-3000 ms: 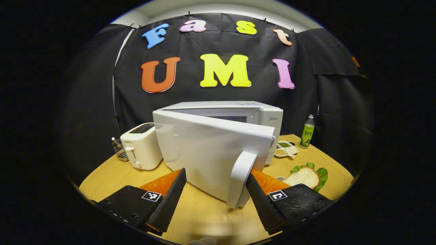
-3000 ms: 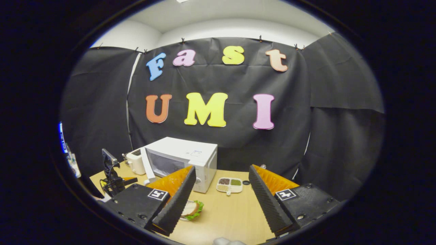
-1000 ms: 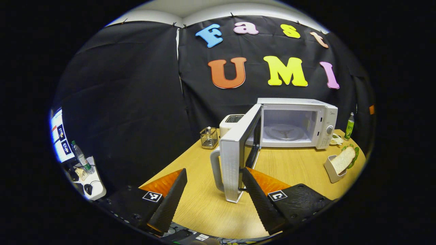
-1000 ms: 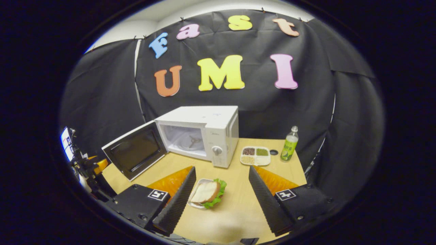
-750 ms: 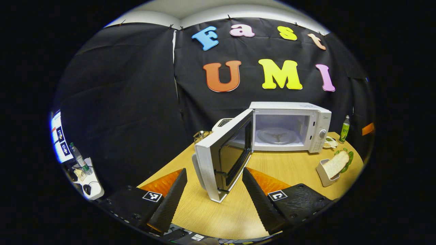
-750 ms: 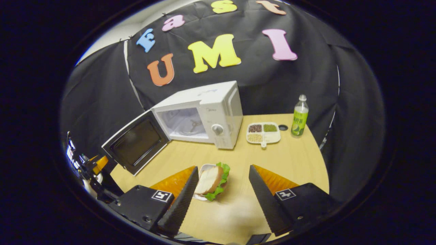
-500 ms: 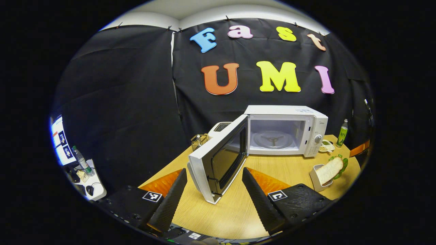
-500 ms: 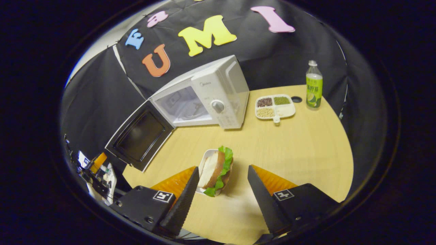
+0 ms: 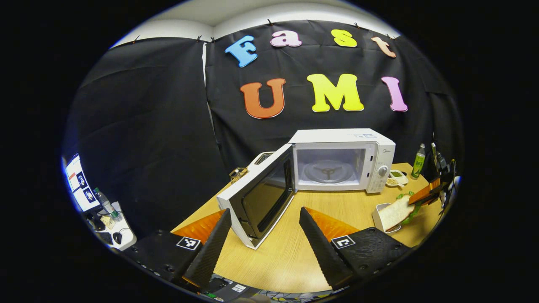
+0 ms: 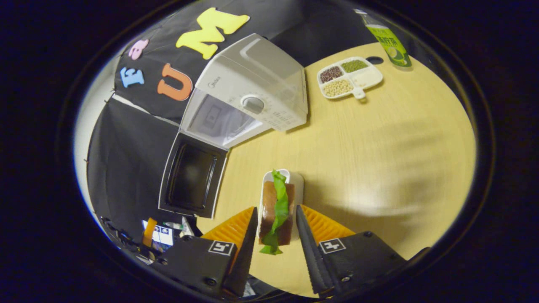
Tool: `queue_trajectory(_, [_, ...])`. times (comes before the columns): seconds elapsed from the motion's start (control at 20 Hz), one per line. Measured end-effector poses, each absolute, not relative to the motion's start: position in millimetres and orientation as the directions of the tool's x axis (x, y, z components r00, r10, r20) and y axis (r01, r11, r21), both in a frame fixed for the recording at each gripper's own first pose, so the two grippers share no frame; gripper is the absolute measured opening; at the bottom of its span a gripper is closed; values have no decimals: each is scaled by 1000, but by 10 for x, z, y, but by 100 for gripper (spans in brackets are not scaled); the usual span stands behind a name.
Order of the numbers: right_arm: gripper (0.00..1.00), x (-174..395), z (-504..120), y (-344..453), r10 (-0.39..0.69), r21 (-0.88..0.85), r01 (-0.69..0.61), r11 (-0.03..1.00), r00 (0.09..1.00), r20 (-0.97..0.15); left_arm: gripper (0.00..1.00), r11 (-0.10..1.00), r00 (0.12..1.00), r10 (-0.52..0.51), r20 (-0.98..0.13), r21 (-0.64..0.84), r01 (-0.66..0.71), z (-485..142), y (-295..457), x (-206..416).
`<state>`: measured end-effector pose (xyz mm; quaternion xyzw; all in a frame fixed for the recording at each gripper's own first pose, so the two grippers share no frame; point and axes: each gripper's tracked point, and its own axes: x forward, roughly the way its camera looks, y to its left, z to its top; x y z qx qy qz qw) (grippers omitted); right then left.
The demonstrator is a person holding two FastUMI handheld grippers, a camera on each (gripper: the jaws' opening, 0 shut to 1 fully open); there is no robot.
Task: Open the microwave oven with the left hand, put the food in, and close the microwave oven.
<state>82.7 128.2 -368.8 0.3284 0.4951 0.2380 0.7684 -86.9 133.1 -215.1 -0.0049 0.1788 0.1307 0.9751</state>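
Straddling sandwich (image 10: 276, 212), right gripper (image 10: 276, 229) fingers close on both sides, contact unclear; sandwich upright in white tray (image 10: 294, 181) on wooden table (image 10: 379, 160). Left gripper (image 9: 264, 225) spread, empty, near open microwave (image 9: 341, 160) door (image 9: 259, 198).

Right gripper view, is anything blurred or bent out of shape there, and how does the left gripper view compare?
Right gripper view: strongly tilted, fisheye bends the table edge and skews the microwave; soft shadow patches on the wood; the sandwich is fairly sharp. Left gripper view: level and crisp; the microwave cavity is evenly lit.
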Motion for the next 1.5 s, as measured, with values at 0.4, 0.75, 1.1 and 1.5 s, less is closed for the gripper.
queue_trajectory(0.4, [27,790,-3648,1302,660,725,24,688,395,-639,97,977,913,193,-360,-12,-212,-2328,1444,-751])
queue_trajectory(0.75, [24,883,-2926,1660,625,746,4,666,542,-562,97,997,930,70,-361,-16,-82,-2454,1492,-665])
queue_trajectory(1.1, [30,1536,-2623,2588,551,809,6,588,729,-406,97,999,918,-32,-396,-27,24,-2481,1586,-605])
queue_trajectory(1.5, [30,2665,-3031,3253,238,886,123,447,938,-251,97,997,933,-72,-354,-12,73,-2236,1737,-423])
